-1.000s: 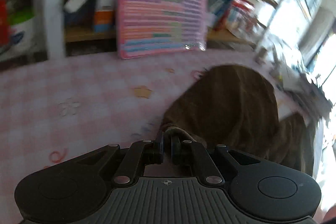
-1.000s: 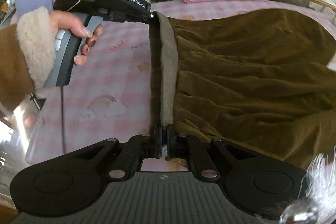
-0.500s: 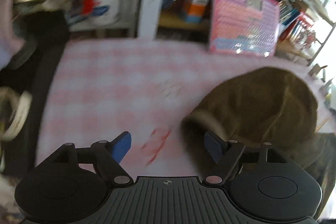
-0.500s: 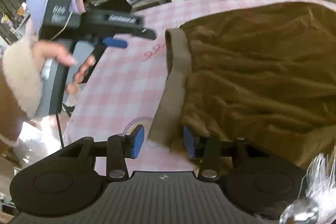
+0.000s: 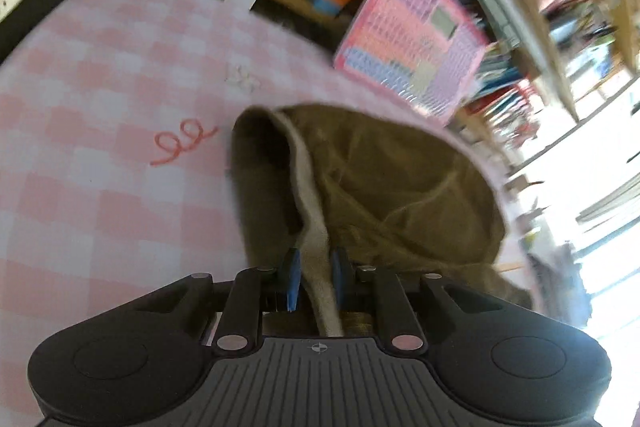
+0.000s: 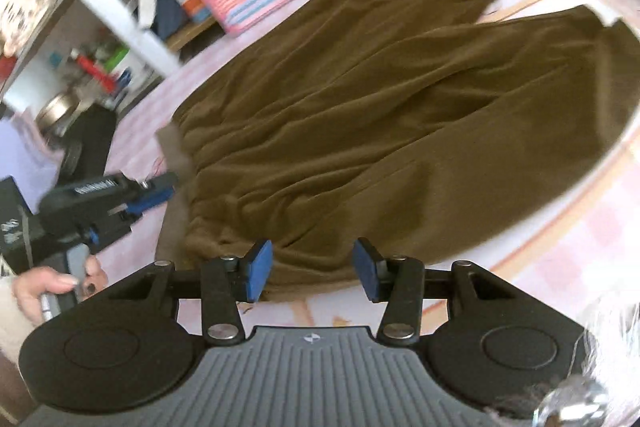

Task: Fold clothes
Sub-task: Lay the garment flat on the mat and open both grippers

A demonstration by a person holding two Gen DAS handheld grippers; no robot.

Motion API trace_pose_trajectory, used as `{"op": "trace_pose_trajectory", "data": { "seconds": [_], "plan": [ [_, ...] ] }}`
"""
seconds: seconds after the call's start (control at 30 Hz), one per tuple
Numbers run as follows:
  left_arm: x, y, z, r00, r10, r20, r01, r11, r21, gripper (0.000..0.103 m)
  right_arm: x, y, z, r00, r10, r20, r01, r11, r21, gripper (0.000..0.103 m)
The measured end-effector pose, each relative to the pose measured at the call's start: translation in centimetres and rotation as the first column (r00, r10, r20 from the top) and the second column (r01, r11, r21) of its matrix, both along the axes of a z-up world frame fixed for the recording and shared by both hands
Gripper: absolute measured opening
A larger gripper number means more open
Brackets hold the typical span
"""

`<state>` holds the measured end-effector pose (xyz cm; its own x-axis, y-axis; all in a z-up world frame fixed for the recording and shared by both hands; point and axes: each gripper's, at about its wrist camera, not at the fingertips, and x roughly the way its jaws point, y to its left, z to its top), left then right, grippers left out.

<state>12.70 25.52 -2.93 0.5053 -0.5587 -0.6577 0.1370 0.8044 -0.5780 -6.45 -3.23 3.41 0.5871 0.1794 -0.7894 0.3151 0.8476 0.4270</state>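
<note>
The brown trousers (image 6: 380, 115) lie spread across the pink checked tablecloth (image 5: 100, 147), filling the centre and upper right of the right wrist view. The left gripper (image 5: 314, 277) is closing, the grey waistband (image 5: 312, 227) standing between its blue pads but not yet visibly pinched. The right gripper (image 6: 312, 269) stands released, jaws apart at the lower centre, over the near edge of the cloth and holding nothing.

Risk: the left jaws may catch only one layer of waistband, so the fold drags unevenly. Risk: with the right side unheld, a pull could bunch the legs.
</note>
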Motion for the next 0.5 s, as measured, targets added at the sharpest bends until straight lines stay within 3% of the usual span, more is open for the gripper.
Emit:
{"op": "trace_pose_trajectory", "data": {
  "seconds": [0.27, 0.5],
  "plan": [
    [0.2, -1.5, -0.1, 1.0, -0.021, 0.011, 0.021, 1.0, 0.009, 0.019, -2.0, -2.8, -0.6, 0.989, -0.144, -0.016, 0.144, 0.99, 0.01, 0.044],
    [-0.7, -0.9, 1.2, 0.999, 0.002, 0.046, -0.003, 1.0, 0.022, 0.028, -1.8, -3.2, -0.5, 0.987, -0.159, -0.007, 0.159, 0.987, 0.011, 0.044]
  ]
}}
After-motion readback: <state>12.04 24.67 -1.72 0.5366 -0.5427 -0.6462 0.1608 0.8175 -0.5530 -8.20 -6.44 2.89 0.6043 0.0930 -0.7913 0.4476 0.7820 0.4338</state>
